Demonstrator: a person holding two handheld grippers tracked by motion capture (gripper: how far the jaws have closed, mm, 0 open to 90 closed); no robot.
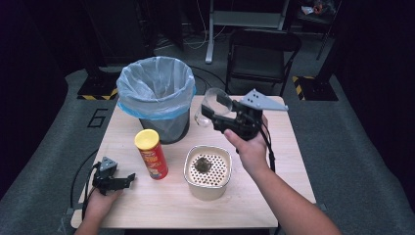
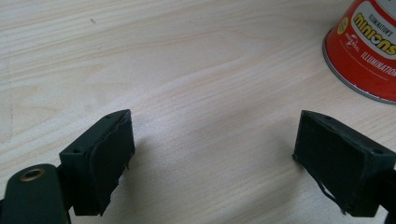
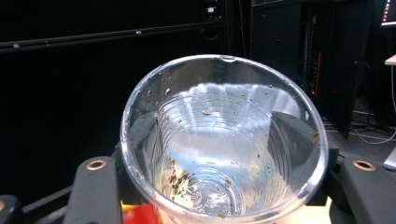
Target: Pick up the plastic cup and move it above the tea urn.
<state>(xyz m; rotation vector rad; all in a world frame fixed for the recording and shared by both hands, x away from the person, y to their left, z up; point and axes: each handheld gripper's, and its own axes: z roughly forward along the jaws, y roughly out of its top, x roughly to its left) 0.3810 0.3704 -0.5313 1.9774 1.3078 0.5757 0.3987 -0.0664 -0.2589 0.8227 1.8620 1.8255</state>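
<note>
1. Nearest, the left claw (image 1: 128, 179) rests released on the surface's near left corner, idle beside the crisp can (image 1: 151, 153).
2. Right claw (image 1: 219, 114) grasps a clear cup (image 1: 210, 105) above the far edge — tipped binward (image 1: 155, 95), probably after emptying dregs into the strainer (image 1: 208, 171).

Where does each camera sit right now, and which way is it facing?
High view: above the table, looking forward and down; both forearms and grippers show.
Left gripper view: on the left gripper, facing down at bare tabletop.
Right gripper view: on the right gripper, looking into the clear cup.
Shared: red can, high and left views.
</note>
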